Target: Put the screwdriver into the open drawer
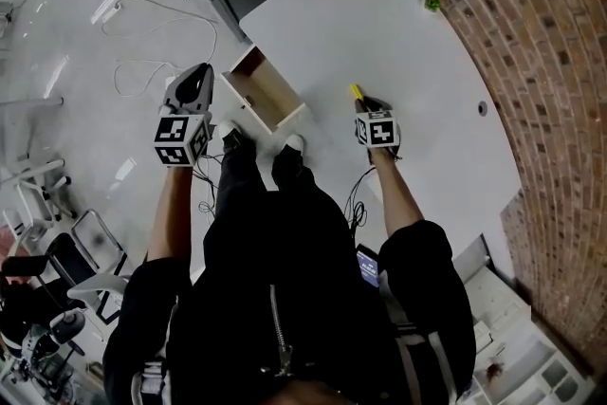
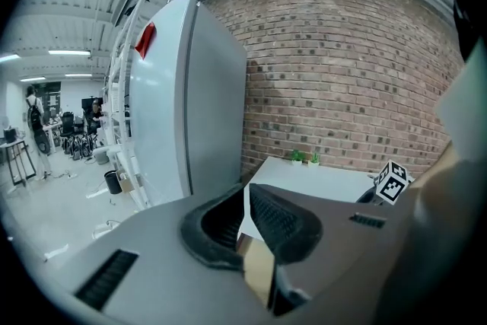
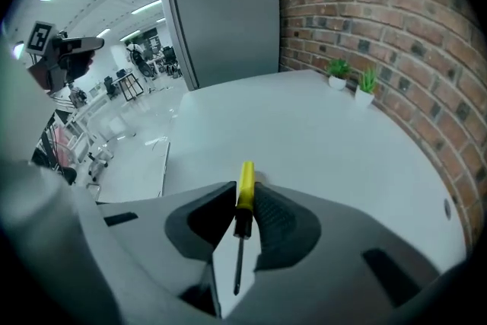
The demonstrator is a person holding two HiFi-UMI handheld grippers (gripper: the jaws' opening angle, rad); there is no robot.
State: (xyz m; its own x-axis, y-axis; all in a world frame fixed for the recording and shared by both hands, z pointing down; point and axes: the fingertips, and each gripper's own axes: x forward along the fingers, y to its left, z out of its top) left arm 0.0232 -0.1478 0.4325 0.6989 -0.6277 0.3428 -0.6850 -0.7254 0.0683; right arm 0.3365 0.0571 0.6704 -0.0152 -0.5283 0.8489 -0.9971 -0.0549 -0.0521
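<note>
Head view, looking steeply down: a person stands at a white counter [image 1: 398, 43], a claw in each hand. An open wooden drawer [image 1: 248, 82] juts from the counter's edge. The left claw [image 1: 202, 71] hovers just left of the drawer, and the right claw [image 1: 363, 101] sits over the counter to the drawer's right, with a yellow tip poking past it. Left gripper view: the left claw [image 2: 246, 198] has its tips together, holding nothing; pale drawer wood shows below it. Right gripper view: the right claw [image 3: 245, 198] pinches the screwdriver [image 3: 246, 177] where the yellow handle meets a black collar. The handle points away past the tips, and the thin dark shaft runs back toward the camera. The step in hand looks like carrying it across to the drawer. To do that well, grip firmly, since a slim round handle can swivel. Clear the drawer's near wall, then lower the screwdriver inside before letting go.
</note>
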